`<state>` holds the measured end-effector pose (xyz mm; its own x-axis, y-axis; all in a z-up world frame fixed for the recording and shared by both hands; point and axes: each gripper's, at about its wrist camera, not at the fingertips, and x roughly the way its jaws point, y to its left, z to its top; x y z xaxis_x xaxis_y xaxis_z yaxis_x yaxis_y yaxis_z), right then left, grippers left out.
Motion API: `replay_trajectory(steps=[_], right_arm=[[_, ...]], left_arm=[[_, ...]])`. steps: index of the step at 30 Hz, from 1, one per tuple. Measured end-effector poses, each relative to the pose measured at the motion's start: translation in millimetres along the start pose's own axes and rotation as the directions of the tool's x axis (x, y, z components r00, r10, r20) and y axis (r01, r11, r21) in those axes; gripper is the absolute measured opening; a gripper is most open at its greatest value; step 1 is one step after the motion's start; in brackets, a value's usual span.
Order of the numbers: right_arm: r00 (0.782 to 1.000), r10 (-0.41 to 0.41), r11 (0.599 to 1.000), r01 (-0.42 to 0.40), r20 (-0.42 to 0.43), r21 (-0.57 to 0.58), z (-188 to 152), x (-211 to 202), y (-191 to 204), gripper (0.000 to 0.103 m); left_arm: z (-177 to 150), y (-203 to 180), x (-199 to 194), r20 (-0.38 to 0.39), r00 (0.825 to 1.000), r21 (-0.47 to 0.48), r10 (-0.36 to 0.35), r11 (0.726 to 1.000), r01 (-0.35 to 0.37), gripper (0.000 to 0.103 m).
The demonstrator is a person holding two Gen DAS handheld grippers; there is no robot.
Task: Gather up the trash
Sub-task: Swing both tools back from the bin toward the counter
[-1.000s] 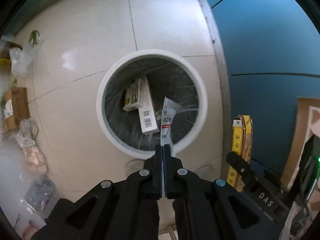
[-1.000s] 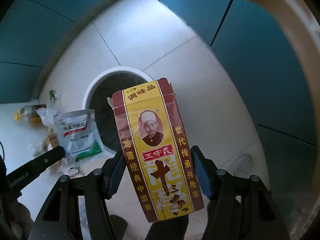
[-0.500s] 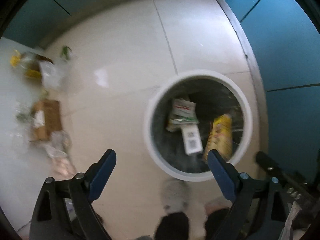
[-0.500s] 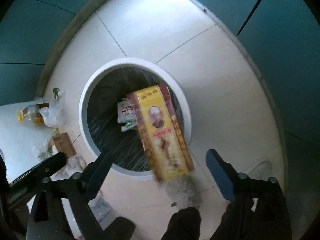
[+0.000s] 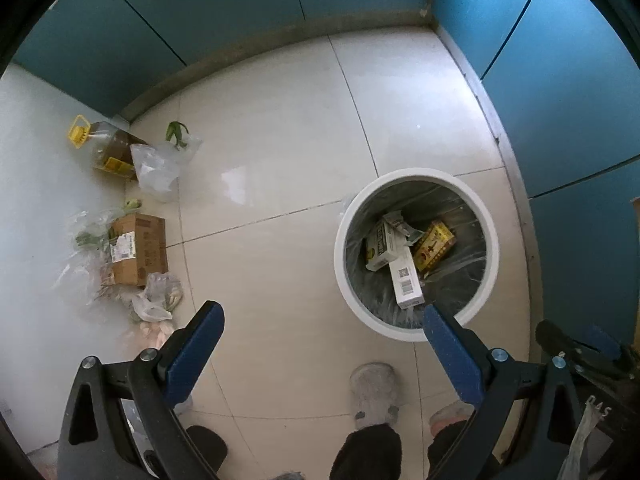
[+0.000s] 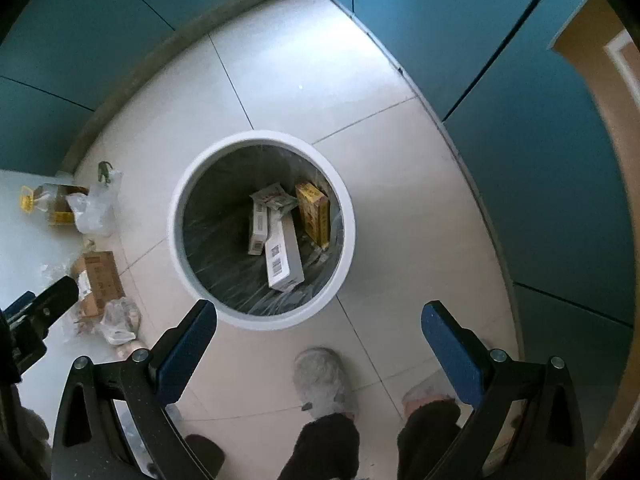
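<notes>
Standing over the round white bin (image 6: 262,236), the person holds both claws pointing down at the floor. The left claw (image 5: 318,340) has nothing between its blue pads and its jaws are opening; the right claw (image 6: 318,338) is likewise empty and its jaws are opening too. Inside the bin, on the clear liner, lie a yellow seasoning box (image 6: 314,208), a long white carton with a barcode (image 6: 283,256), a second white box and a small sachet. So part of the job looks done.

Plenty seems left. Well to the left of the bin, along the wall, sit a brown cardboard box (image 5: 138,250), a crumpled plastic bag (image 5: 158,168), an oil bottle with a yellow handle (image 5: 106,148) and more loose bags nearer the person's feet. Whether the bottle counts as trash I cannot tell.

The left wrist view shows that pile fully, with green stems beside the bag. The right wrist view squeezes it to the edge but looks straight into the bin, and shows a wooden door frame (image 6: 616,128) far right of it.
</notes>
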<state>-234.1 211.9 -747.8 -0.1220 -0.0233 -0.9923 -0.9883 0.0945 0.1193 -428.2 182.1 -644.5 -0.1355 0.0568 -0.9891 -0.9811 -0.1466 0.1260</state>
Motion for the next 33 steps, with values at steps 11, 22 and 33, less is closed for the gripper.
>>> replay_trajectory(steps=[11, 22, 33], right_arm=[[0.995, 0.012, 0.996, -0.004, 0.101, -0.085, -26, -126, 23, 0.103], [0.986, 0.028, 0.994, -0.011, 0.163, -0.104, -62, -284, 31, 0.103], [0.962, 0.125, 0.99, -0.105, 0.241, -0.093, -102, -436, 26, 0.103]], left_arm=[[-27, 4, -105, 0.024, 0.998, 0.037, -0.051, 0.998, 0.05, 0.102], [-50, 15, -253, 0.104, 0.991, 0.071, -0.082, 0.995, 0.075, 0.102], [-75, 17, -377, 0.248, 0.969, 0.084, -0.017, 0.996, -0.004, 0.102]])
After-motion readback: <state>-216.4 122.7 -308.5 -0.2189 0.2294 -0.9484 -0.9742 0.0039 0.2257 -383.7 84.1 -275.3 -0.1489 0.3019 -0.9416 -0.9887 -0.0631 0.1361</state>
